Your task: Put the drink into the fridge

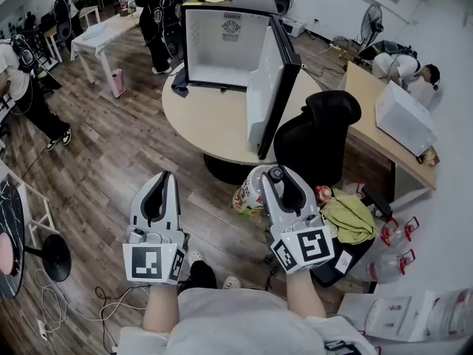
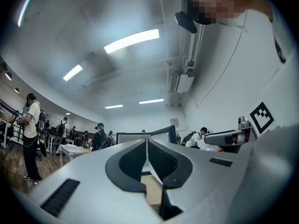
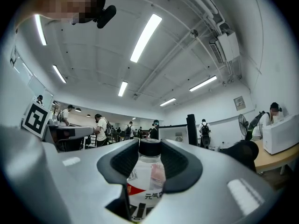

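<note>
Right gripper [image 1: 277, 176] clamps the black-capped drink bottle [image 3: 148, 176], left gripper [image 1: 161, 182] jaws pinched together, empty, so best carry it upright past the open door [image 1: 270, 95] into the mini fridge [image 1: 225, 46].

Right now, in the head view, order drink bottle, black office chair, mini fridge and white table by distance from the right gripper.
1. Drink bottle: held by the right gripper.
2. Black office chair: ahead, right.
3. Mini fridge: ahead, on round table.
4. White table: far back left.
</note>
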The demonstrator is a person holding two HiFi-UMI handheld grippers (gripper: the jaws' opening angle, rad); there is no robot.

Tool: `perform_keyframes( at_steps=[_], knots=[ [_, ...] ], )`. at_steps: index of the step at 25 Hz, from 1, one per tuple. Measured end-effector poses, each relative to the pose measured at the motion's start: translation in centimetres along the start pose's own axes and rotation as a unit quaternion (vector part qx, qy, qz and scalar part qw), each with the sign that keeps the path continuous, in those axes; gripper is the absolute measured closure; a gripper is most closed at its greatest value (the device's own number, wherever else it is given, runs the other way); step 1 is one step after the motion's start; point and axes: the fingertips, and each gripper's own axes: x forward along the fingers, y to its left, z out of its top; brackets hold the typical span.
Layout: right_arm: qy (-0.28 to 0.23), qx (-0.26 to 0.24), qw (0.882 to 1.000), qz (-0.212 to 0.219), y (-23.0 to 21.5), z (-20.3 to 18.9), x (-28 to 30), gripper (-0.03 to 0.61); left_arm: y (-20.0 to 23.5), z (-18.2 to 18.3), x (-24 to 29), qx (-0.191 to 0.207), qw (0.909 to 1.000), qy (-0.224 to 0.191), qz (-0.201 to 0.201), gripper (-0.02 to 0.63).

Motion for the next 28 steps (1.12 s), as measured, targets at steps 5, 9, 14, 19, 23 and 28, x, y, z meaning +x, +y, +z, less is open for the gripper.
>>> perform_keyframes(
  at_steps=[5, 9, 14, 19, 23, 28],
  knots=[
    [0.001, -0.004, 1.000, -0.007, -0.3, -0.1, 3.8, 0.422, 2.6, -0.1, 3.2, -0.003, 0.9999, -0.005, -0.009, 0.594],
    [-0.005, -0.009, 1.000, -0.017, -0.6, -0.2, 7.3, 0.422, 5.0, 0.0, 6.1, -0.003, 0.9997, -0.012, -0.020, 0.594],
    [-0.014, -0.003, 0.999, -0.031, -1.0, -0.6, 11.7, 0.422, 8.3, -0.3, 9.3, 0.003, 0.9995, -0.016, -0.028, 0.594],
    [-0.018, 0.001, 0.999, -0.043, -0.9, -1.1, 15.8, 0.422, 11.9, -0.7, 12.1, 0.002, 0.9993, -0.015, -0.035, 0.594],
    [-0.020, 0.001, 0.998, -0.053, -0.4, -1.6, 18.4, 0.422, 14.3, -1.0, 13.5, 0.004, 0.9990, -0.016, -0.042, 0.594],
    [-0.024, 0.003, 0.998, -0.064, 0.1, -2.2, 20.6, 0.423, 16.9, -1.9, 14.4, 0.005, 0.9989, -0.013, -0.045, 0.594]
  ],
)
